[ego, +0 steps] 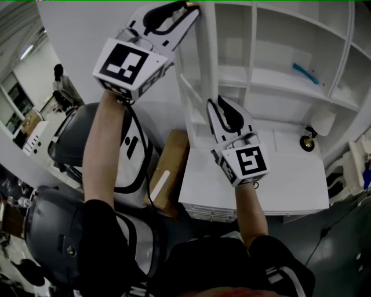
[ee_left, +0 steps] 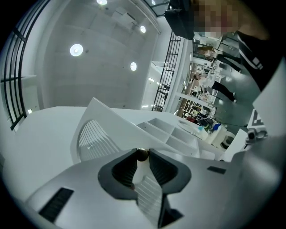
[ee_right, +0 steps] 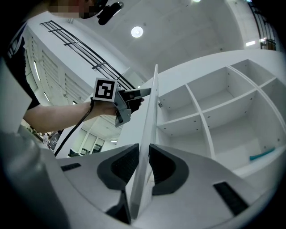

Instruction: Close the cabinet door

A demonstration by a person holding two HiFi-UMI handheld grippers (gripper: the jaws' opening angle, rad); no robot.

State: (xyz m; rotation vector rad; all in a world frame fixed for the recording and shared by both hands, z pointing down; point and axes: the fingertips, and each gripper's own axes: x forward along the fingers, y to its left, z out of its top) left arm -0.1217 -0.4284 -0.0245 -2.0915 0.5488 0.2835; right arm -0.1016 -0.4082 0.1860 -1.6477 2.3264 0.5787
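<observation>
The white cabinet point(ego: 278, 81) with open shelves stands before me, its thin white door point(ego: 208, 64) swung out and edge-on. My left gripper point(ego: 191, 7) is up at the door's top, and in the left gripper view its tips point(ee_left: 142, 153) pinch a small round brass knob point(ee_left: 142, 156). My right gripper point(ego: 214, 107) is lower on the same door. In the right gripper view the door's edge point(ee_right: 152, 103) runs up between the jaws of that gripper point(ee_right: 144, 150), both pads against it. The left gripper point(ee_right: 134, 96) also shows there, beside the door's top.
A teal object point(ego: 304, 73) lies on a cabinet shelf. A white cylinder point(ego: 322, 122) and a small black-and-brass item point(ego: 307, 142) stand on the white counter point(ego: 290, 185). A cardboard box point(ego: 171, 168) and grey rounded machines point(ego: 75, 145) stand at the left.
</observation>
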